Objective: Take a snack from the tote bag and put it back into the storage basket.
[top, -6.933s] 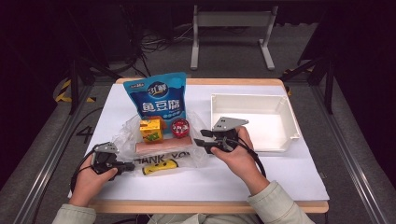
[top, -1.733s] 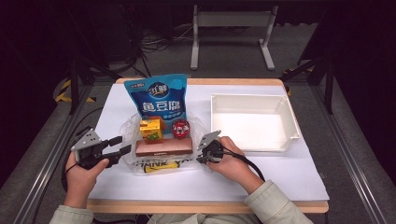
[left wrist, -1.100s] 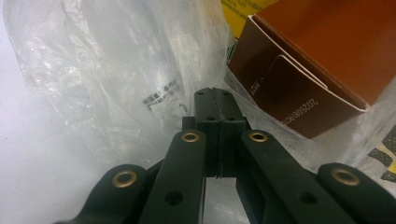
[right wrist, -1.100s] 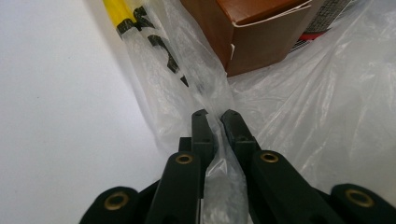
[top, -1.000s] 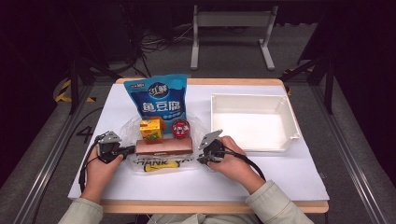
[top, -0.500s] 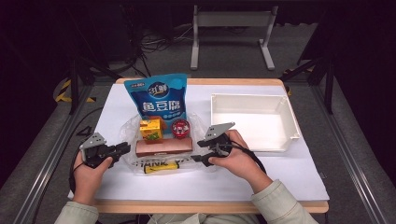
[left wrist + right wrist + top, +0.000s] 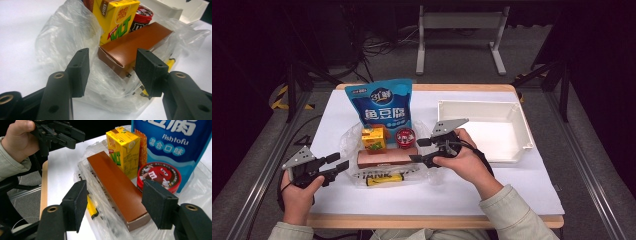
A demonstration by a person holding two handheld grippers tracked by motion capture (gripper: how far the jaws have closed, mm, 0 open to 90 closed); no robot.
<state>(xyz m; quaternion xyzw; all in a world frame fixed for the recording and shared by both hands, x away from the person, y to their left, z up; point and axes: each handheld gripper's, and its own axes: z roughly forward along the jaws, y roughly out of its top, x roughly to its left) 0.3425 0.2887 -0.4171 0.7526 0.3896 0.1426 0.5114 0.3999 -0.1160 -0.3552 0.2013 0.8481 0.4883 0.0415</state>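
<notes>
A clear plastic bag (image 7: 349, 142) lies on the white table with goods on and in it. They are a blue fish-tofu pouch (image 7: 382, 106), a yellow juice carton (image 7: 374, 139), a red round tin (image 7: 405, 136), a brown box (image 7: 387, 157) and a small yellow bar (image 7: 384, 179). My left gripper (image 7: 337, 162) hovers just off the bag's left edge; its jaws have just been opening, and the pads (image 7: 81, 71) touch nothing. My right gripper (image 7: 418, 150) is raised over the bag's right end; its jaws have also just opened, and they frame the brown box (image 7: 116, 187) without touching it.
A white tray (image 7: 517, 122) stands at the right of the table. The table's wooden front edge (image 7: 432, 221) runs close to the person's sleeves. Dark floor, cables and a metal stand lie beyond the table.
Both grippers were shut at the bag's two ends a second ago. They have now opened and let go. The left has drawn back to the left and the right has risen.
</notes>
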